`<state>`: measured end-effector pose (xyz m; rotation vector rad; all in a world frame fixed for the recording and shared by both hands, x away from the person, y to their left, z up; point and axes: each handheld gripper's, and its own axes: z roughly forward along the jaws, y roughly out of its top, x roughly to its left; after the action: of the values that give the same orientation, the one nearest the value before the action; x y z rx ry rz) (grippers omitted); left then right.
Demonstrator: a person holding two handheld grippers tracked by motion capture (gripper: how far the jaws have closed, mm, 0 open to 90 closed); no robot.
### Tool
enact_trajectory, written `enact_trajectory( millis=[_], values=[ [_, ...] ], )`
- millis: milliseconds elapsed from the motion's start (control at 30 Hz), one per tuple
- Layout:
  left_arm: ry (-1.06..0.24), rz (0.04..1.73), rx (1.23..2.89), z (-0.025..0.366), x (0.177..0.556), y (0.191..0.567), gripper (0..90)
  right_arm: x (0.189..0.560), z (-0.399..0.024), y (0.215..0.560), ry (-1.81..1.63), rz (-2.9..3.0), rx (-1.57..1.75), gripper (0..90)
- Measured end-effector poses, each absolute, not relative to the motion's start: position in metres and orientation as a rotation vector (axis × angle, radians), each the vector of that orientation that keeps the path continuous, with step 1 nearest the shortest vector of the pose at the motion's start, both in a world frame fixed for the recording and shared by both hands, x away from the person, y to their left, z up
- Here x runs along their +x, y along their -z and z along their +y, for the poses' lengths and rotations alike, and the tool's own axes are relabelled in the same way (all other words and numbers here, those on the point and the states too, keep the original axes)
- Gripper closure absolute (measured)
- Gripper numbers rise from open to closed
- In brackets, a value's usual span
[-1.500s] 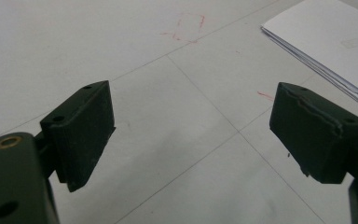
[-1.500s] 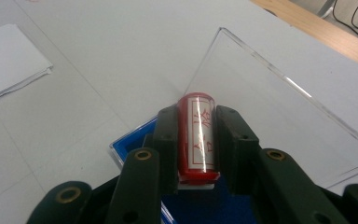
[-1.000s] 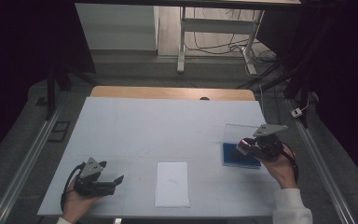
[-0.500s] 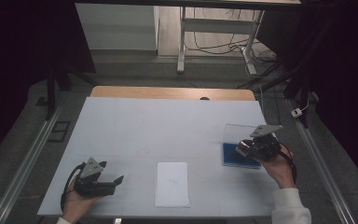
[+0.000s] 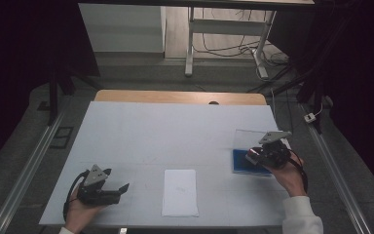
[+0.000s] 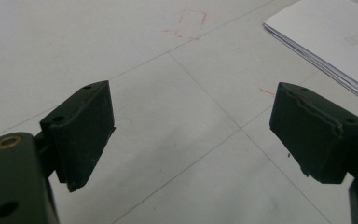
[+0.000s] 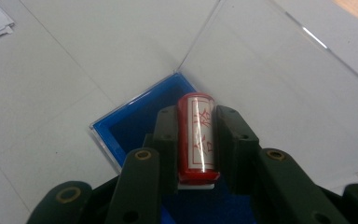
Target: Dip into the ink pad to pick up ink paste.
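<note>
Dim room beyond white-topped table [image 5: 175, 131]; grey floor [image 5: 141, 73], trailing cables [image 5: 224, 48].

red cylinder [image 7: 197, 137] with white patterned label, blue box [image 7: 135, 119], white paper [image 5: 180, 191].

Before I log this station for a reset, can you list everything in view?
Stamp: one, red cylinder with a white label, clamped between the right gripper's jaws above the blue box.
Blue box: one, blue, right side of the table, its clear lid open.
Paper stack: one, white, near edge, centre.
Table: one, white top, faint red marks.
Left gripper: one, black, open, low over the table at near left.
Right gripper: one, black, shut on the stamp.
Hands: two, one holding each gripper.
</note>
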<state>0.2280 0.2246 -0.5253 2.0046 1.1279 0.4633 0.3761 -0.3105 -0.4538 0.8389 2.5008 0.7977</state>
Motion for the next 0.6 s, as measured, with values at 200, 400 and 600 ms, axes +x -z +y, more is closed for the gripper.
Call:
enact_trajectory(
  millis=[200,400,600],
  values=[
    [-0.463,1.128,2.006,0.2249,0.2281,0.5255,13.8,0.3773,-0.308,0.4575,-0.785,2.514,0.828,69.8],
    [-0.465,1.13,2.007,0.2249,0.2279,0.5255,13.8,0.378,-0.3065,0.4607,-0.795,2.526,0.833,69.8],
    [-0.464,1.131,2.007,0.2249,0.228,0.5257,13.8,0.3792,-0.3054,0.4634,-0.772,2.538,0.837,69.8]
  ],
)
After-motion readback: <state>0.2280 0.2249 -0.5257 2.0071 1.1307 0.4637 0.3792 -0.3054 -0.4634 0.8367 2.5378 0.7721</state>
